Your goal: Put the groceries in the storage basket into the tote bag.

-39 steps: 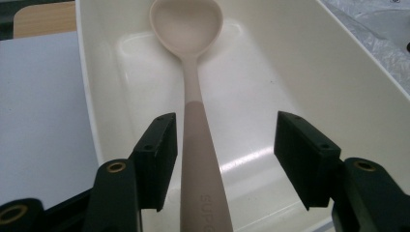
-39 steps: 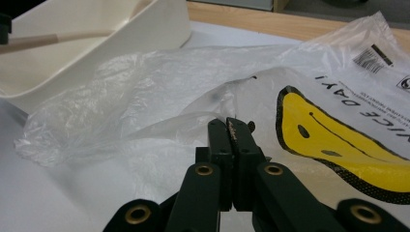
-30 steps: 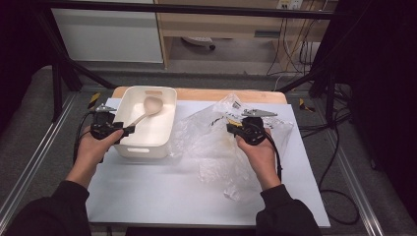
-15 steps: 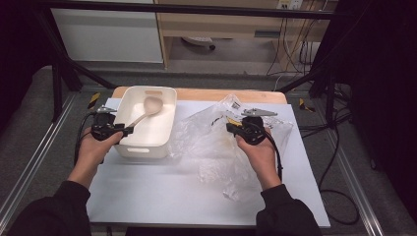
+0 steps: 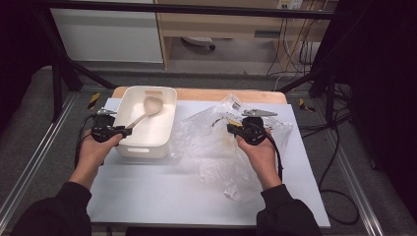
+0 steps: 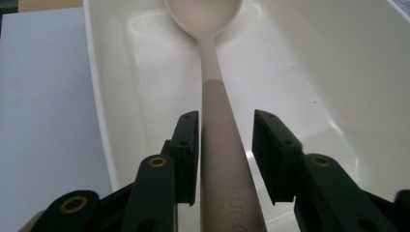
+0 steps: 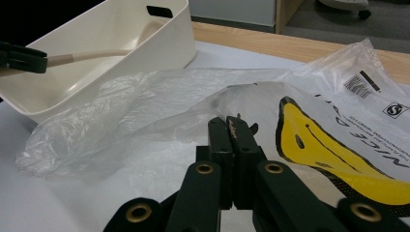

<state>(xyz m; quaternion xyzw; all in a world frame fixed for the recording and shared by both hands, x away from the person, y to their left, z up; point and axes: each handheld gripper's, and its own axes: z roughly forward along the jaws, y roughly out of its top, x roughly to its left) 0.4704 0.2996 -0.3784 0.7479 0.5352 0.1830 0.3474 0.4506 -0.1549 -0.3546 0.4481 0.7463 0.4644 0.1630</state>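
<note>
A beige spoon (image 5: 147,109) lies in a white plastic bin (image 5: 147,147), bowl at the far end, handle sloping up over the near left rim. My left gripper (image 5: 125,130) straddles that handle. In the left gripper view its jaws (image 6: 225,121) have just been closing around the spoon (image 6: 212,72): the left pad sits against the handle, while a gap remains at the right pad. My right gripper (image 5: 231,129) rests on a crumpled clear plastic bag (image 5: 206,142). In the right gripper view its jaws (image 7: 228,121) are shut, pinching a raised fold of the bag (image 7: 121,111).
The bag carries a yellow print (image 7: 329,150) and a barcode label (image 7: 360,82). The bin (image 7: 159,43) stands left of the bag on a white table sheet (image 5: 162,196). A wooden table edge (image 5: 226,94) runs behind. Cables trail off the right side (image 5: 334,147).
The left gripper's jaws have drawn in closer around the spoon handle. Both hands, the spoon and the bag stay where they were.
</note>
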